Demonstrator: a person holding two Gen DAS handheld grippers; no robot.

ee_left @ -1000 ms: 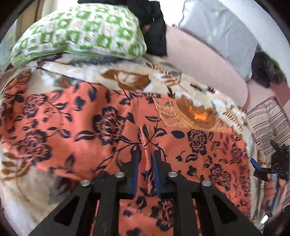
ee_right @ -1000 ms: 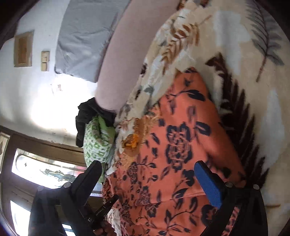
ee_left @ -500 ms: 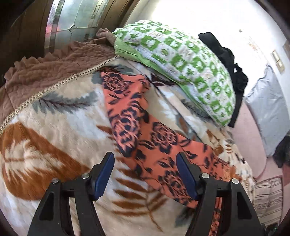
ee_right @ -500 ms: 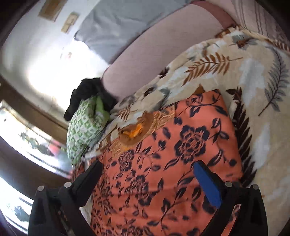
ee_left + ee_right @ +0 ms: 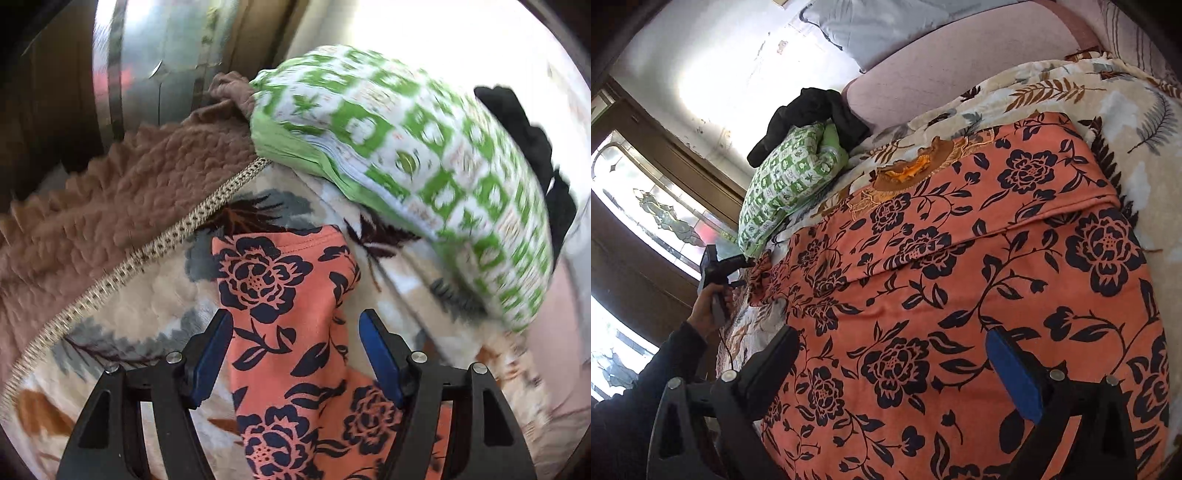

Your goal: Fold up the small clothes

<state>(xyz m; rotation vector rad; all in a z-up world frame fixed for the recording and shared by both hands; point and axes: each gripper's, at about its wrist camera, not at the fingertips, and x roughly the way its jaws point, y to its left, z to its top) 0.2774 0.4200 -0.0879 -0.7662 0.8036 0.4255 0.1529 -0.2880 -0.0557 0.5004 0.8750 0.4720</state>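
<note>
Orange floral garment (image 5: 979, 258) lies spread flat on the leaf-print blanket (image 5: 1126, 110), one fold line across it. Left gripper (image 5: 295, 328) has just opened; its fingers are apart over a narrow end of the garment near the green pillow (image 5: 424, 155), not pressing it. Right gripper (image 5: 890, 354) hovers over the garment, fingers wide apart, holding nothing.

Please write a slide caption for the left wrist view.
Open left tool above the orange floral garment beside a green pillow.

Left gripper (image 5: 295, 332) just opened; right gripper (image 5: 894, 354) apparently gapes wide.
</note>
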